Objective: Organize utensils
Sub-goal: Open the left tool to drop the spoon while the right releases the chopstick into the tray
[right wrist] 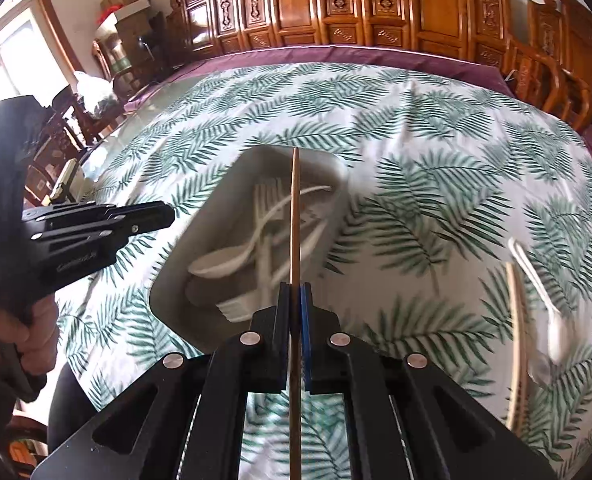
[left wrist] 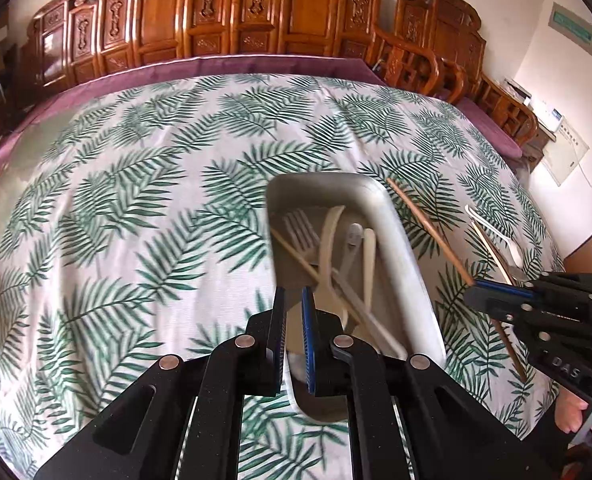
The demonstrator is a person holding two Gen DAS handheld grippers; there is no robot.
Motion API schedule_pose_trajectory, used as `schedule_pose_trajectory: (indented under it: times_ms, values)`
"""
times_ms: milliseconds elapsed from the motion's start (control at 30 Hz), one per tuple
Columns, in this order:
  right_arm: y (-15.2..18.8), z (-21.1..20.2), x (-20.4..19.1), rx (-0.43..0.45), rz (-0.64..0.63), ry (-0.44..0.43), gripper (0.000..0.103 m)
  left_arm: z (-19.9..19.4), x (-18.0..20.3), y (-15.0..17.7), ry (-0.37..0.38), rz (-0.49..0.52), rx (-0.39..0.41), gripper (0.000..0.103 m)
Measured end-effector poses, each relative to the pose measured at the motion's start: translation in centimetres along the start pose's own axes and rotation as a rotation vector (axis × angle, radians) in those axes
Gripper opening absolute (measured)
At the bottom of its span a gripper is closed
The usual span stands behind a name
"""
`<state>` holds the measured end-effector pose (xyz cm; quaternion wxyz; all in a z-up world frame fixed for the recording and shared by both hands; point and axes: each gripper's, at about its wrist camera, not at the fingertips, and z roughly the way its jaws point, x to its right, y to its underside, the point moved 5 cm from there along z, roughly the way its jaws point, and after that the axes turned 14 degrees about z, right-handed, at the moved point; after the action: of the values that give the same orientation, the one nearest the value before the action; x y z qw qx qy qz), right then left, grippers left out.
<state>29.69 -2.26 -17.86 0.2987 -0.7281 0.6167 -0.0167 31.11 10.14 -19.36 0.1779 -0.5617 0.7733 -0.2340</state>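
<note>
Right tongs (right wrist: 294, 292): clamped on one brown chopstick (right wrist: 294, 216), gripped part-way along, tip poking out over the tray (right wrist: 175, 280) and the tail running back under the camera.
Left tongs (left wrist: 293, 300): jaws narrow with a slim gap and nothing visibly between them, hovering at the tray's near end.
Tray: grey, oblong, on the leaf-print cloth (left wrist: 135, 200); the sorted utensils lie inside it.
Risk, pivot: a thin round stick held at a single point could swing or slide in the pads, and land outside the tray's right rim.
Risk, bounce: let go from high up, it may hit the pile in the tray and skip out.
Risk, snag: lowered too deep, the tip could catch the fork (right wrist: 261, 204) or spoon (right wrist: 223, 262) and drag them about.
Risk, crowding: both tongs work near the tray, so a knock between them or against its rim seems possible.
Count, in tray: one chopstick (left wrist: 296, 254), at least one white fork, at least one white spoon, a few more pale handles; overlap and blur prevent an exact total.
Count, right of tray on cloth: one chopstick (right wrist: 516, 340) and one white spoon (right wrist: 544, 300).
Count, in tongs: one chopstick.
Count, trays: one.
</note>
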Motion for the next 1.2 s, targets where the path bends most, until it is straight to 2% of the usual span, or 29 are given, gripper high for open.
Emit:
schedule_pose_trajectory:
  times_ms: [367, 667, 867, 1200]
  values:
    - [-1.6, 3.8, -3.3, -0.033, 0.025, -0.023, 0.006, -2.4, -2.7, 1.5, -0.019, -0.028, 0.020, 0.006]
    - [-2.7, 5.3, -4.0, -0.031, 0.007, -0.017, 0.007, -3.2, -2.7, 2.2, -0.019, -0.025, 0.029, 0.006]
    - [-2.7, 4.1, -3.4, -0.012, -0.006, -0.012, 0.007, -3.5, -2.2, 2.0, -0.019, -0.018, 0.035, 0.006]
    - [-1.4, -1.1, -0.5, 0.051, -0.021, 0.012, 0.007, -4.7, 0.1, 0.8, -0.015, 0.015, 0.058, 0.006]
